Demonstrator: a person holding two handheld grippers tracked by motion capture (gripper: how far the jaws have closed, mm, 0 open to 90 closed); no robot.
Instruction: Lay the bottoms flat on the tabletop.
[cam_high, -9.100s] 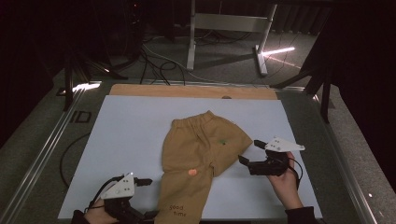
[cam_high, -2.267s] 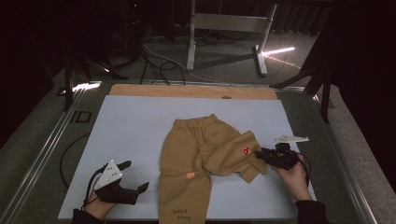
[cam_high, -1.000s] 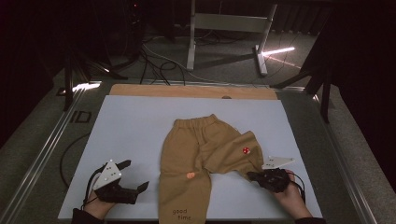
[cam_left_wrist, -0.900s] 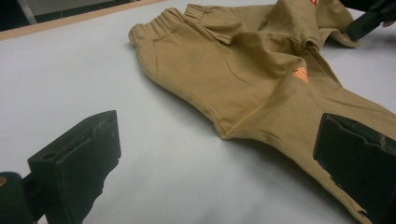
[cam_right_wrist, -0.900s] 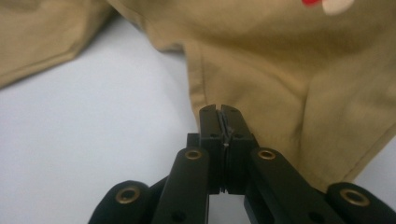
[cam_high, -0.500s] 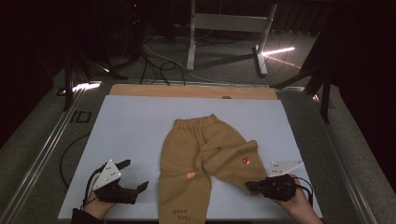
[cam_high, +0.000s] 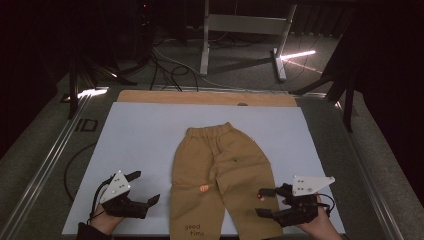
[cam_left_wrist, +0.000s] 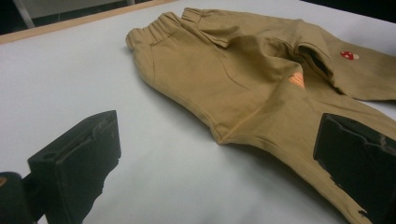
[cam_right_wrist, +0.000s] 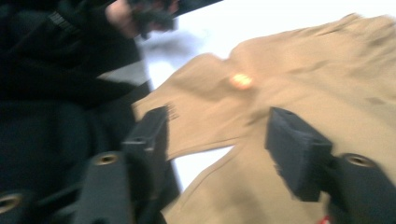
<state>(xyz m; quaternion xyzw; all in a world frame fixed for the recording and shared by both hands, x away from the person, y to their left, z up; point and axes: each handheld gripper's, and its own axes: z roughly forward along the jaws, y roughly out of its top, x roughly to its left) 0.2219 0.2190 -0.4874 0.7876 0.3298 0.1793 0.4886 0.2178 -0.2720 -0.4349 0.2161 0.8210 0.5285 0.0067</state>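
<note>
Lying flat mid-mat, tan trousers (cam_high: 222, 180) are spread out, waistband at far end, legs toward the person. R gripper (cam_high: 266, 202) at the right leg's hem, jaws just sprung apart, nothing gripped. L gripper (cam_high: 145, 187) beside left leg, jaws released, empty.

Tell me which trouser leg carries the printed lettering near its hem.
The leg on the left hand-held gripper's side of the tan trousers: "good time" is printed near its hem, below an orange patch. The other leg shows a small red mark instead.
</note>
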